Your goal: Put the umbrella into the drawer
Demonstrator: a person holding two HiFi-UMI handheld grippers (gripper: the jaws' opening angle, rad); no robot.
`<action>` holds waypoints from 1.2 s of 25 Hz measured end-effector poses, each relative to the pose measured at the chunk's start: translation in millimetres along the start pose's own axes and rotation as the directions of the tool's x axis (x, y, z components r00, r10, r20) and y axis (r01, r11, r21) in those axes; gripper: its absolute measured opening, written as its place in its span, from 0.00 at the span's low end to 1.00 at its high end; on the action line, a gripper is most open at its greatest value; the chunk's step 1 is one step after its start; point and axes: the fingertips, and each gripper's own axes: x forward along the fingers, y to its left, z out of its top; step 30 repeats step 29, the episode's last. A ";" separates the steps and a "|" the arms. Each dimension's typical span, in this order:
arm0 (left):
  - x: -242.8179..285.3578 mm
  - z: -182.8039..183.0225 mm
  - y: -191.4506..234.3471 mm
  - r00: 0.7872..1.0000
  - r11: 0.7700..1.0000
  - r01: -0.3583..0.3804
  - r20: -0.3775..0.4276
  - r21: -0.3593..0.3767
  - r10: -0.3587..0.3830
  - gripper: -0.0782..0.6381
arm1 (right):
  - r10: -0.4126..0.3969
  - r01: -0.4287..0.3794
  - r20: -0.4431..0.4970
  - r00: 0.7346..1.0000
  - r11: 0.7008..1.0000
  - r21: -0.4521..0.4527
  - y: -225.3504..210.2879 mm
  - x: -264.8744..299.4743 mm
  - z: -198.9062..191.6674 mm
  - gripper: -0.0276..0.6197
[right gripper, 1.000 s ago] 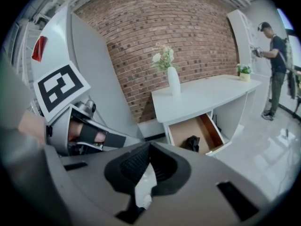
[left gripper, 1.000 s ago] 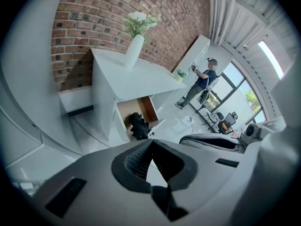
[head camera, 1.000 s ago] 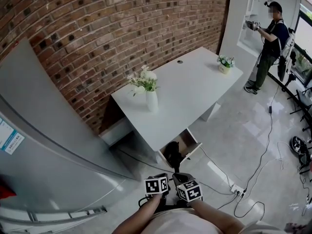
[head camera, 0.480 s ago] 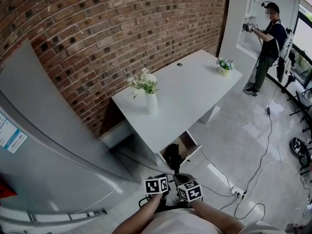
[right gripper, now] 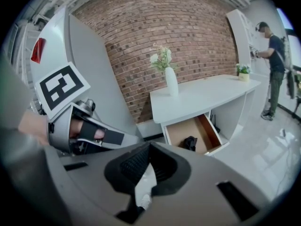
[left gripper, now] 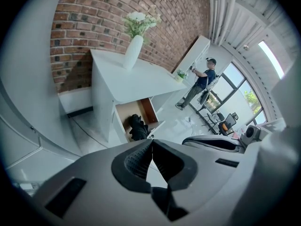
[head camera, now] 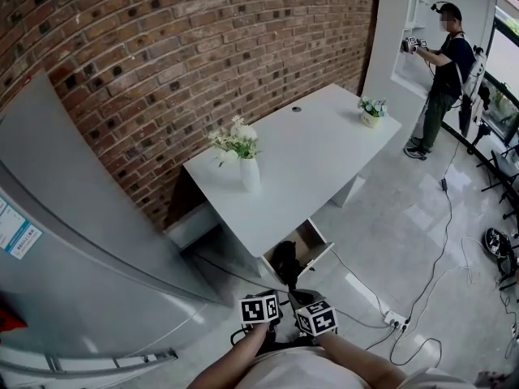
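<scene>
The left gripper [left gripper: 151, 142] is clenched on nothing: its ribbed pads meet at the tips with only floor showing past them. The right gripper [right gripper: 149, 145] is likewise shut and empty, pads pressed together at the front.

In the head view both are held low and close to the body, side by side. Their 2 marker cubes [head camera: 261, 308] sit almost touching, and the 2 bare forearms [head camera: 233, 363] rise from the bottom edge and converge toward them. From the right gripper view, the left gripper sits just to its left, with fingers [right gripper: 85, 132] tucked under a black strap.

Ahead of both grippers, well apart from them, the drawer [head camera: 314, 242] stands pulled open under the white tabletop [head camera: 316, 156]. The umbrella [head camera: 285, 259], black and folded, lies inside it toward the near end. It also shows straight beyond the left gripper's jaws and just right of the right gripper's.

On the tabletop beyond the drawer stands a white vase [head camera: 250, 173] of flowers. A small potted plant [head camera: 371, 110] sits at the far end. Far off to the right of the grippers a person [head camera: 442, 63] stands at a white shelf.
</scene>
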 end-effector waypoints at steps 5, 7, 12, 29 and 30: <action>3.3 2.0 -2.2 1.000 1.000 0.000 0.001 0.003 0.000 0.12 | -0.012 0.012 -0.022 1.000 1.000 -0.010 -5.9 -0.1 -3.5 0.07; 4.7 2.4 -3.4 1.000 1.000 0.000 0.000 0.003 0.000 0.12 | -0.011 0.011 -0.021 1.000 1.000 -0.009 -7.6 -0.5 -2.4 0.07; 8.0 2.2 -5.5 1.000 1.000 0.000 -0.005 0.004 0.000 0.12 | -0.008 0.008 -0.016 1.000 1.000 -0.003 -11.0 -1.2 -1.1 0.07; 17.1 4.4 -3.2 1.000 1.000 -0.014 -0.011 -0.008 0.014 0.12 | 0.003 -0.003 -0.023 1.000 1.000 -0.008 -19.3 3.6 1.3 0.07; 17.1 4.4 -3.2 1.000 1.000 -0.014 -0.011 -0.008 0.014 0.12 | 0.003 -0.003 -0.023 1.000 1.000 -0.008 -19.3 3.6 1.3 0.07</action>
